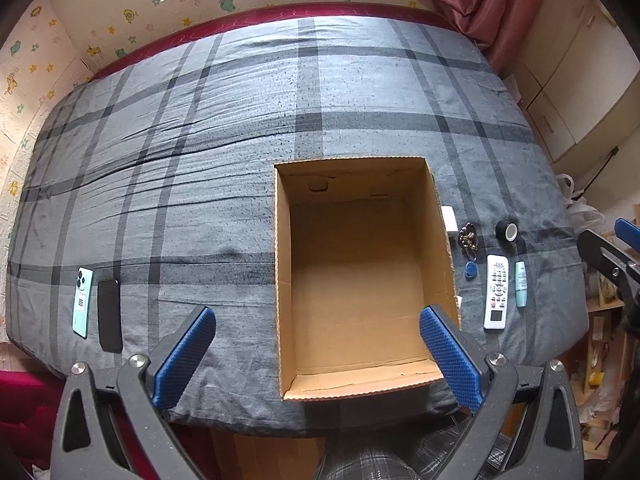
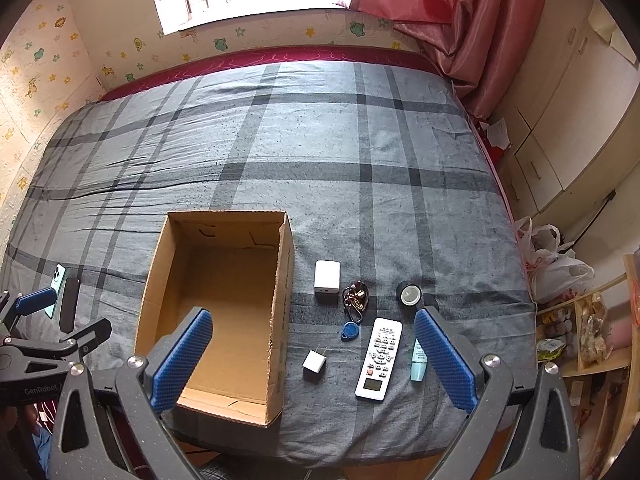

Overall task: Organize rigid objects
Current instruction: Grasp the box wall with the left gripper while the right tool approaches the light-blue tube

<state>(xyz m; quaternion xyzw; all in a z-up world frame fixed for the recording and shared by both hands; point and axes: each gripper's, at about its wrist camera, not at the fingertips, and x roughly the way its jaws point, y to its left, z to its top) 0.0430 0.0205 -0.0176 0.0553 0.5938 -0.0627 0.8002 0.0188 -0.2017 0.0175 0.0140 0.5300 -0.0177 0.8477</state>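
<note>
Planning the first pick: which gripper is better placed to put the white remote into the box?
Right. The remote lies between the open right gripper fingers, beside the empty box; the left gripper faces the box.

Box [image 1: 360, 280]: in the left wrist view its right wall hides most of the large charger [image 1: 449, 220] and all but a sliver of the small charger [image 1: 459, 303].

Remote [image 2: 379, 360]: button labels too small to read.

Tube [image 2: 418, 362]: upper end covered by the right gripper's finger in the right wrist view; print illegible.

Keys [image 2: 355, 298]: tangled, separate pieces not distinguishable.

Teal phone [image 2: 55, 290]: partly behind the left gripper's finger [image 2: 36, 300].

Shelf [image 2: 592, 332]: contents blurred, cut by the frame edge.
</note>
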